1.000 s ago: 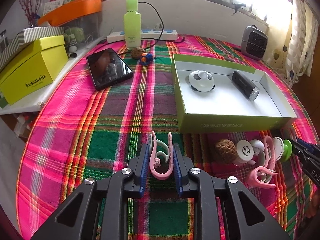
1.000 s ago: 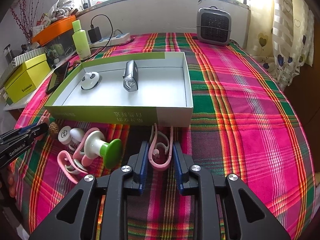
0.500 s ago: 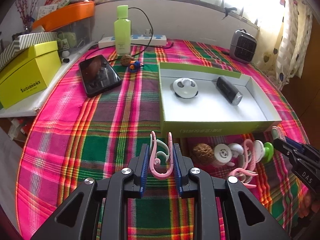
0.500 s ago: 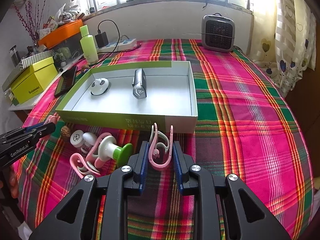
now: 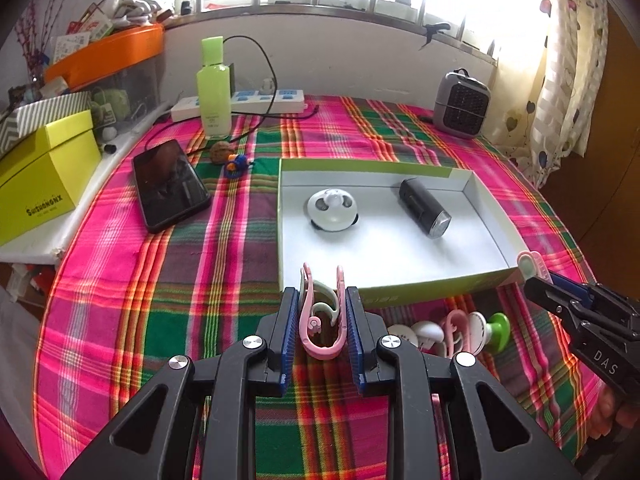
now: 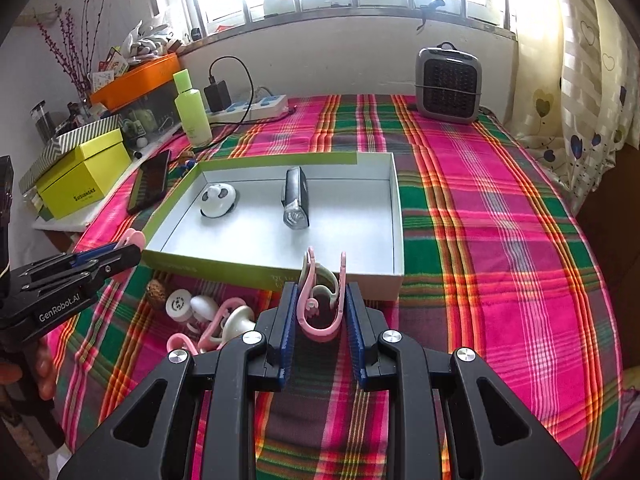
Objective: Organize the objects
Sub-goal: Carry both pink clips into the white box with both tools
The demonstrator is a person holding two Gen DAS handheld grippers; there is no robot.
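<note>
Pink clip (image 5: pixel 322 320) pinched in left tool (image 5: pixel 322 322), long axis along the fingers, open prongs pointing far, above the tray's near wall. Second pink clip (image 6: pixel 322 304) pinched likewise in right tool (image 6: pixel 322 312). Loose pile (image 6: pixel 208 316) near-left of tray (image 6: pixel 394 216). Tray's right half bare; white gadget (image 6: pixel 218 200) and black cylinder (image 6: pixel 296 200) sit far-left.

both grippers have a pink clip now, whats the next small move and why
Probably carry both clips forward over the near wall of the green box and let go inside. The left gripper is shut on a pink clip, the right gripper on another pink clip, and both sit just short of that wall. The box floor has bare space in front of the white round gadget and black cylinder.
</note>
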